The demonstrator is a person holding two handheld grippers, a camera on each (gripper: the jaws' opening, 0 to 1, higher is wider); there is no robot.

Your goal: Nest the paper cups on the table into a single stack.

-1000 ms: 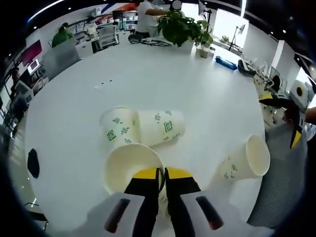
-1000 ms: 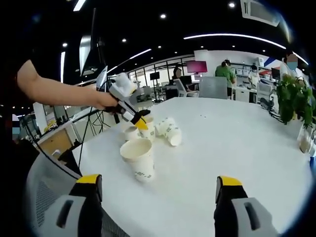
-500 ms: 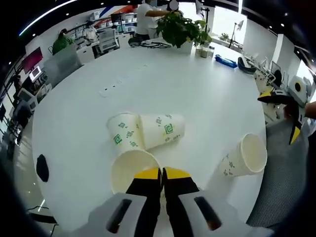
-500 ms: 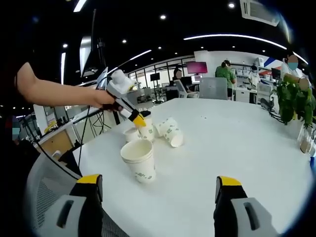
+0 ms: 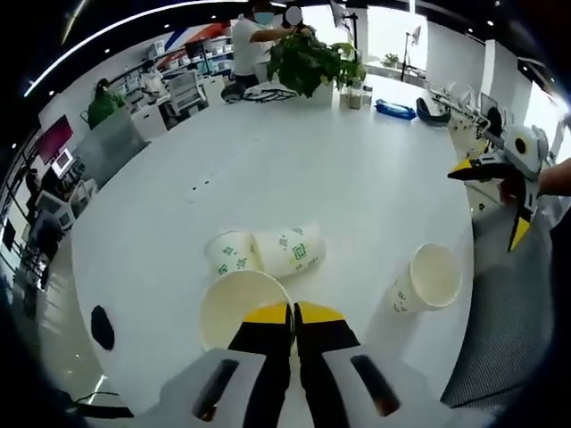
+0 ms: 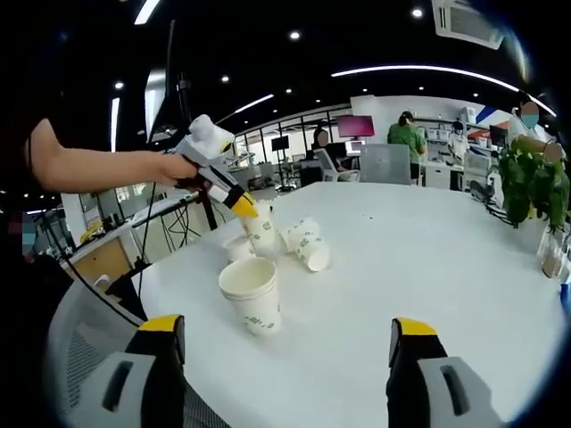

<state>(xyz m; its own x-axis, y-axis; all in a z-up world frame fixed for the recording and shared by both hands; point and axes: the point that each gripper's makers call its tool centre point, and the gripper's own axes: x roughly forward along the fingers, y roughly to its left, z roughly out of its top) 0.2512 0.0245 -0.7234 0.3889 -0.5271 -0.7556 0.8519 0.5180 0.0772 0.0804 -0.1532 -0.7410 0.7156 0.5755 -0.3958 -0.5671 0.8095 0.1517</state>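
Observation:
My left gripper (image 5: 293, 310) is shut on the near rim of a white paper cup (image 5: 234, 308) with green marks, holding it mouth up above the table (image 5: 294, 152). Two more cups (image 5: 268, 252) lie on their sides just beyond it, touching each other. Another cup (image 5: 426, 280) stands upright to the right. In the right gripper view the left gripper (image 6: 234, 201) hangs over the table with its cup (image 6: 261, 232). The lying cups (image 6: 308, 242) are beside it and the upright cup (image 6: 252, 294) is nearer. My right gripper (image 6: 287, 325) is open and holds nothing.
A small cup (image 6: 237, 249) sits on the table below the held one. A potted plant (image 5: 308, 58) and small items stand at the table's far edge. A grey chair back (image 5: 504, 330) is at the near right. People work at desks beyond.
My left gripper has risen with its cup, so the table and cups look smaller and farther below. The right gripper has stayed still and open.

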